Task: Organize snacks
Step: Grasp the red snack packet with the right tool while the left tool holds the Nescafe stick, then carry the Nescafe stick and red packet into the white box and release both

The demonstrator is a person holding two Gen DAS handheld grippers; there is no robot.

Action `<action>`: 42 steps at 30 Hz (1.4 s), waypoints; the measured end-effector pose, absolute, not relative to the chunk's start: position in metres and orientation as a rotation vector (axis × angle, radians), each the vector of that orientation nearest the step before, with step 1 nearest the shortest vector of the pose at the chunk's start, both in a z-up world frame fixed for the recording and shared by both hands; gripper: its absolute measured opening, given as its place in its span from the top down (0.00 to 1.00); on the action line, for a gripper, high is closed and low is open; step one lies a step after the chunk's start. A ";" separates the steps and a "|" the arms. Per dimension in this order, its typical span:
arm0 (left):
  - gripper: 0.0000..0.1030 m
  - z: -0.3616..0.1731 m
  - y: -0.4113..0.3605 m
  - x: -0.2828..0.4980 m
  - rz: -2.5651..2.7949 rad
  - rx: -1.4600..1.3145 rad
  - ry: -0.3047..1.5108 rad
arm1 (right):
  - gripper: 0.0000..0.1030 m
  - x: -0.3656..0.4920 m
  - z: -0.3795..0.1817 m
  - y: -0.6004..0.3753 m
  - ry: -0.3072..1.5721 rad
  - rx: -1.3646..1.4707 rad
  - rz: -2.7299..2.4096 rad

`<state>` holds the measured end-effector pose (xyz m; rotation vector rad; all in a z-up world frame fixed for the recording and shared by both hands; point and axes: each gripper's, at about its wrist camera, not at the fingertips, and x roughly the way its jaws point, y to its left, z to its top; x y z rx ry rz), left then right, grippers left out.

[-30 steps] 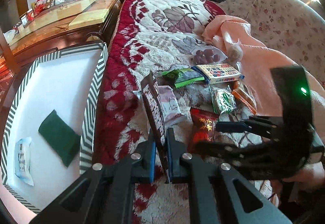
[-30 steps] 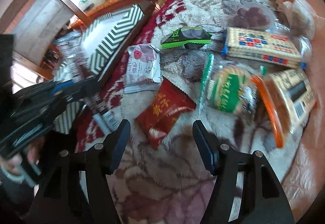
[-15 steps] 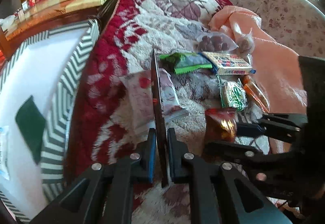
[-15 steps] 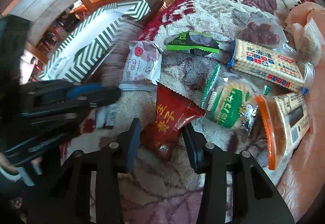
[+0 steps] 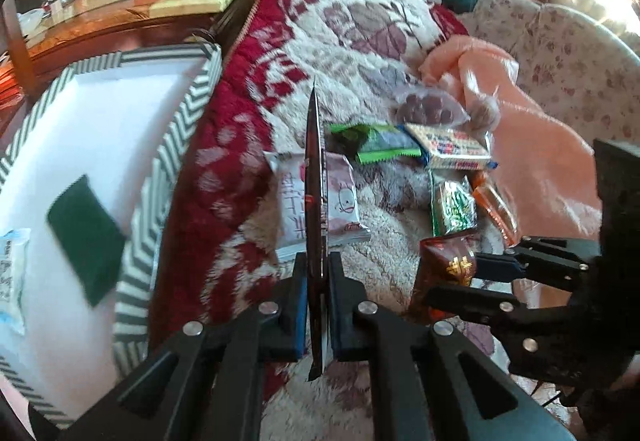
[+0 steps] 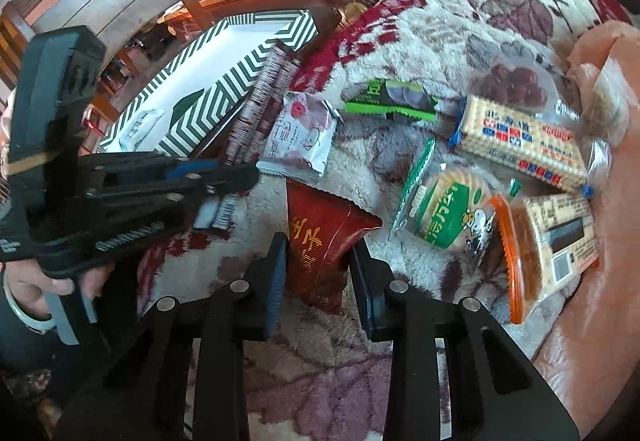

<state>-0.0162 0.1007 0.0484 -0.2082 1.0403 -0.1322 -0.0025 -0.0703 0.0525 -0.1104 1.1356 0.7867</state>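
While your left hand-held gripper stays out of the pile, its jaws are clamped on a flat dark packet, which stands on edge and sticks up between the pads; from the right wrist view the same packet shows a red-and-white printed face beside the striped box. Your right hand-held gripper has just been closing, and its jaws now press on both sides of the red packet with gold lettering, near its lower end, above the fluffy floral blanket.

Just past the red packet lies a pink-and-white packet, flat on the blanket. Beyond it is a green-edged dark packet. To the right sit a round green biscuit pack, a long cracker pack with blue and red print, an orange-trimmed pack, and a clear bag of dark round sweets, all close together near the peach cloth.

To the left, off the blanket's red border, the green-and-white striped box stands open. Inside it lie a dark green packet and a pale blue-and-white packet, apart from each other.
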 end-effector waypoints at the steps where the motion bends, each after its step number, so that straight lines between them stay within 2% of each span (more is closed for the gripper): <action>1: 0.90 0.051 0.103 -0.018 -0.125 -0.211 1.036 | 0.72 -0.003 0.053 -0.070 1.135 -0.107 0.790; 24: 0.90 0.100 0.191 -0.064 0.168 -0.215 0.907 | 0.72 -0.013 0.111 0.000 1.035 -0.169 0.944; 42: 0.90 0.089 0.245 -0.081 0.309 -0.264 0.913 | 0.72 -0.016 0.120 0.068 1.028 -0.247 1.031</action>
